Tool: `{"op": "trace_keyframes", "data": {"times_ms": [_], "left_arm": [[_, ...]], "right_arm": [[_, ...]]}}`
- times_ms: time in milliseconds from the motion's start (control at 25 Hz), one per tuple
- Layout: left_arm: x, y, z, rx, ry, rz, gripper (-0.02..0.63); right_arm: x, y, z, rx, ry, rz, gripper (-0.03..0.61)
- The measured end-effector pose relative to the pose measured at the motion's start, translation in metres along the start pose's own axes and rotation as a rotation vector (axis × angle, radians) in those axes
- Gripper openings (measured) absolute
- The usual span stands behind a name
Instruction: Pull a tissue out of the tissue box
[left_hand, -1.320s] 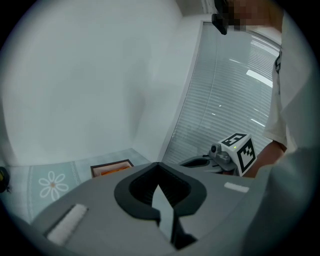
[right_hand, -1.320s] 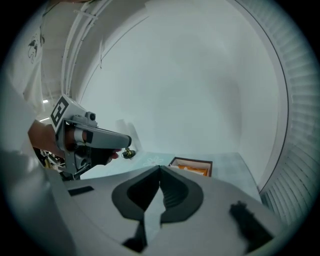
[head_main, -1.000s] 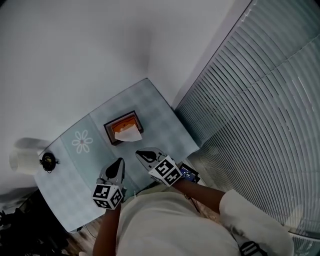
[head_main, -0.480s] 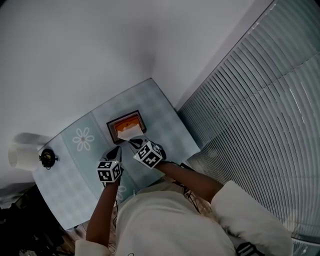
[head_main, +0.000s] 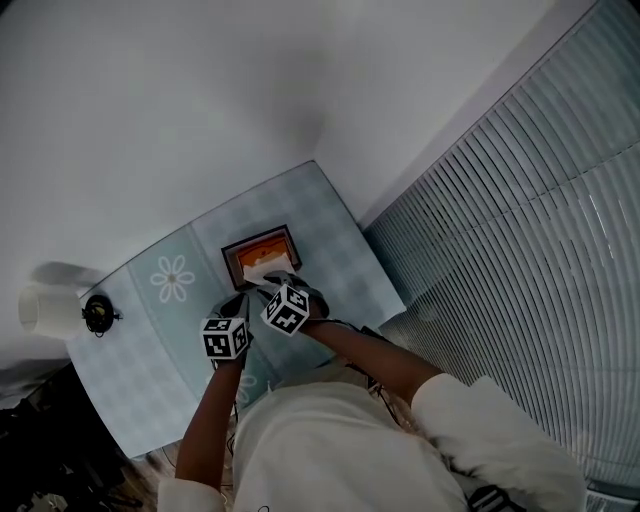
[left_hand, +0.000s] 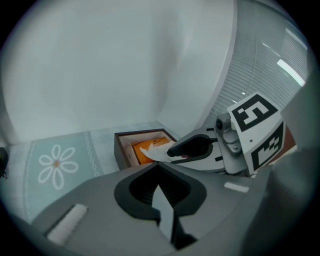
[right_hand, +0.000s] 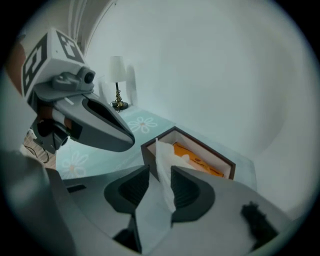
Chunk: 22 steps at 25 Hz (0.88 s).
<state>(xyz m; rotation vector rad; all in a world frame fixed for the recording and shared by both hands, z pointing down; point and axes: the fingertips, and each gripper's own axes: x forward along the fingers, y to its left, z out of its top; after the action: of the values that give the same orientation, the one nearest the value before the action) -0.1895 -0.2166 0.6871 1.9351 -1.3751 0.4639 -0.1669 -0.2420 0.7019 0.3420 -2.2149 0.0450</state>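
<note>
A table (head_main: 345, 245), covered by a pale checked cloth (head_main: 135, 375) with daisy prints, is seen at the centre left of the head view. A dark-walled tissue box (head_main: 228, 262) is set near its middle. What appears to be a small lamp (head_main: 97, 314) is stood at its left end.

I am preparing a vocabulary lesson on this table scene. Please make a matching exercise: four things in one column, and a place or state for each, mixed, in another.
1. white paper tissue
2. dark brown rectangular wooden tissue box
3. small black table lamp with white shade
4. white daisy print

A. printed on the pale blue tablecloth
B. at the tablecloth's left end, head view
C. sticking up out of an opening
D. open on top, orange pack inside

Pairs: 1-C, 2-D, 3-B, 4-A
</note>
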Motion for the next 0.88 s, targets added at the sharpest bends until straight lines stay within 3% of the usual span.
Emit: {"op": "trace_keyframes", "data": {"times_ms": [120,160,200,880], "left_arm": [[0.002,0.0,0.002,-0.008,-0.003,-0.002,0.005],[0.003,0.0,0.003,-0.01,-0.005,-0.004,0.005],[0.002,-0.001,0.004,-0.012,-0.007,-0.004,0.005],[-0.021,-0.014,0.005,0.032,-0.028,-0.029,0.005]], "right_arm": [[0.012,-0.003,-0.004,-0.055,0.051,-0.022,0.136],[0.013,-0.004,-0.005,-0.065,0.059,-0.03,0.028],[0.013,-0.005,-0.004,-0.07,0.061,-0.035,0.014],[-0.035,-0.004,0.011,0.039,-0.046,-0.027,0.014]]}}
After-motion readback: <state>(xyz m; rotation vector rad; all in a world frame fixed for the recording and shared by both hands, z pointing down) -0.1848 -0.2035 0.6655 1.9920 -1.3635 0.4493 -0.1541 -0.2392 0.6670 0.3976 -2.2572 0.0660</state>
